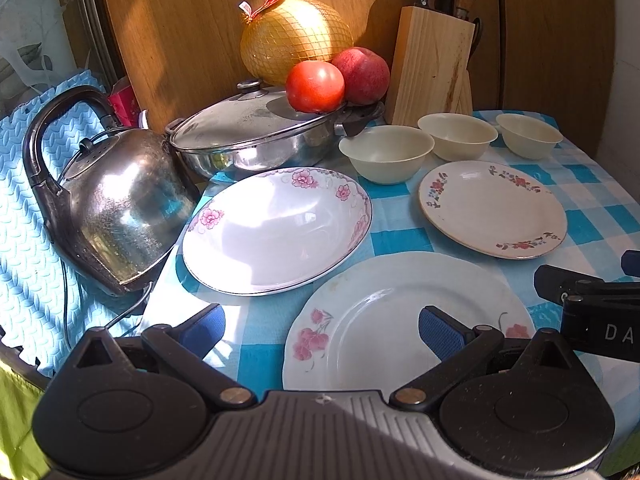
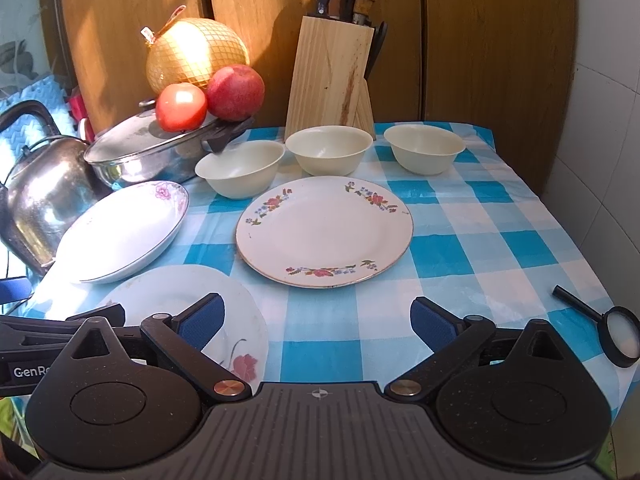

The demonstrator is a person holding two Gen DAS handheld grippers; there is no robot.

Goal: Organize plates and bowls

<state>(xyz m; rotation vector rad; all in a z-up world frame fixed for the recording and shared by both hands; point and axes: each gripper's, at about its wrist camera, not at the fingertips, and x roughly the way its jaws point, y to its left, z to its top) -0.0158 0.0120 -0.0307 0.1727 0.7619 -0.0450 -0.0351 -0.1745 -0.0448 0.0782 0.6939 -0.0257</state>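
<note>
Left gripper (image 1: 322, 330): fingers apart, empty — hanging over near plate (image 1: 408, 320).
Right gripper (image 2: 316, 322): spread, empty — flowered plate (image 2: 324, 232) ahead.
Bowls (image 2: 328, 154): unstacked beyond.

A blue-checked table (image 2: 460, 248) carries three plates (image 2: 324, 232), three bowls (image 2: 328, 156), pan (image 2: 152, 160), knife block (image 2: 332, 80), magnifier (image 2: 618, 334)

The kettle (image 2: 44, 196) is cut off at the frame's left edge.

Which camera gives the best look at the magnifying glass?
The right wrist view. The magnifying glass lies there on the checked cloth near the right edge, handle and lens both visible. The left wrist view does not show it at all.
</note>
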